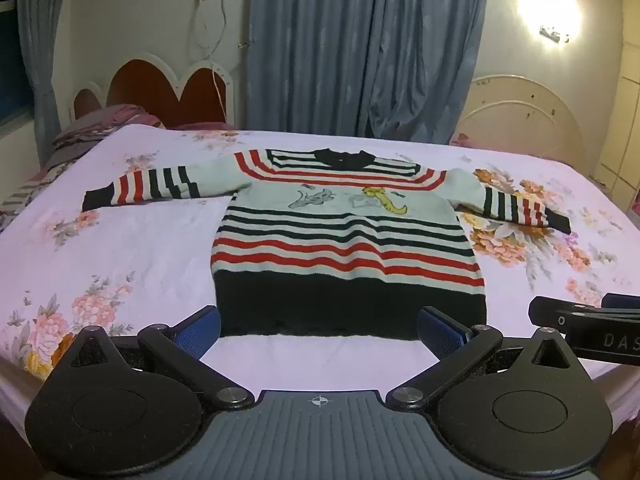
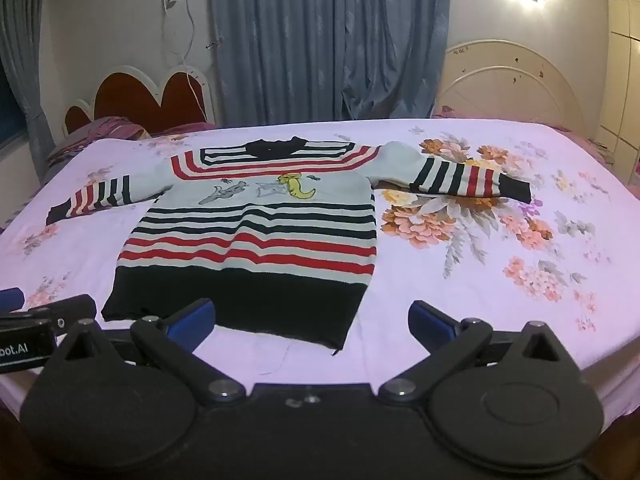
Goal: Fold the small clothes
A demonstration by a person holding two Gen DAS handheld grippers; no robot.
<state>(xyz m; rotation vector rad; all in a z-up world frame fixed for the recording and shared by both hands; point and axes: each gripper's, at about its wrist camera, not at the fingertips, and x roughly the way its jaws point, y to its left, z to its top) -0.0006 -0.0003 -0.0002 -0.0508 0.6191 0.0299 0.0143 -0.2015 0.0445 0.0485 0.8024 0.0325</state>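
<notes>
Your sweater (image 1: 344, 240) lies flat and face up on the bed (image 1: 132, 248), collar at the far side, dark hem nearest you. Both sleeves are spread straight out to the sides, the left sleeve (image 1: 140, 188) toward the red headboard, the right sleeve (image 2: 460, 176) across the big flower print. No part of it is turned over on itself, so the folding has not begun; what you have is a garment laid out and smoothed, ready for a first fold.

All of the work is left: judging from the layout, both sleeves need bringing in over the body, then the body needs folding hem to collar or in thirds.

Your left claw (image 1: 318, 332) hovers just before the hem with its blue pads spread wide and nothing between them. Your right claw (image 2: 312, 324) is the same, wide apart and empty, sitting over the hem's right corner. Neither touches the cloth, as far as the views show. Each claw's tip shows at the edge of the other's view, so the two sit close side by side.
</notes>
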